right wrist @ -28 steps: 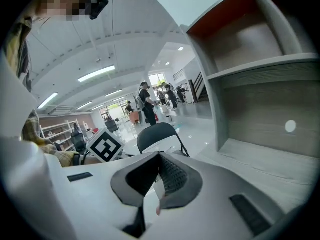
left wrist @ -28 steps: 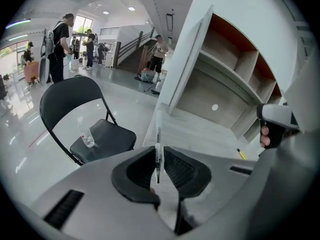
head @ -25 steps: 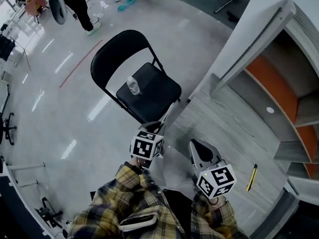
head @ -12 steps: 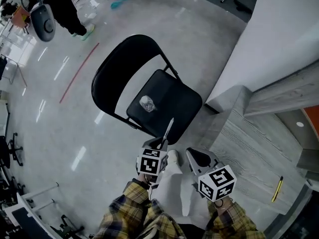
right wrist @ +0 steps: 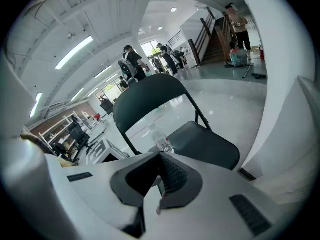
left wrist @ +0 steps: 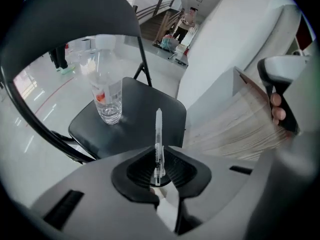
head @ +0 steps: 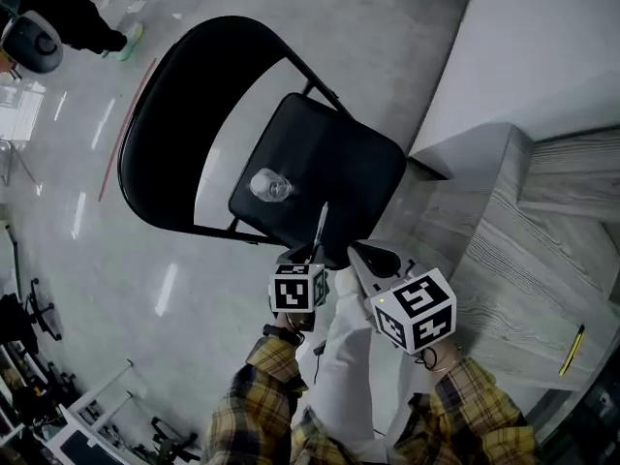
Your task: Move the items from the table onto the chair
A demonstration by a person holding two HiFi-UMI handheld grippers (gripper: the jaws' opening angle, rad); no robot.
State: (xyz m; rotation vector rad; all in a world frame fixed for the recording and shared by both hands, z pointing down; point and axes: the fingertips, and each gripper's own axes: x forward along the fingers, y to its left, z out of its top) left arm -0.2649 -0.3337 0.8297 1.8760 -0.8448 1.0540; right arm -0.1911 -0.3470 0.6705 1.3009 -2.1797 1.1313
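Observation:
A black folding chair (head: 334,168) stands on the shiny floor, and a clear plastic bottle (head: 270,185) is upright on its seat. My left gripper (head: 314,256) hangs just over the seat's near edge, shut on a thin clear pen (head: 321,227) that points away from me. In the left gripper view the pen (left wrist: 158,143) sticks up from between the pads, with the bottle (left wrist: 106,91) beyond it to the left. My right gripper (head: 361,258) is beside it, shut and empty. In the right gripper view its jaws (right wrist: 160,176) meet in front of the chair (right wrist: 205,144).
The grey wood-grain table (head: 542,260) lies to the right with a yellow pen (head: 572,349) on it near its far edge. A white wall block (head: 542,56) rises behind the table. People stand far off across the floor (right wrist: 131,61).
Both grippers have dropped and moved forward from the table side to the chair's near edge. The pen has stayed in the left gripper. The chair now fills more of the head view.

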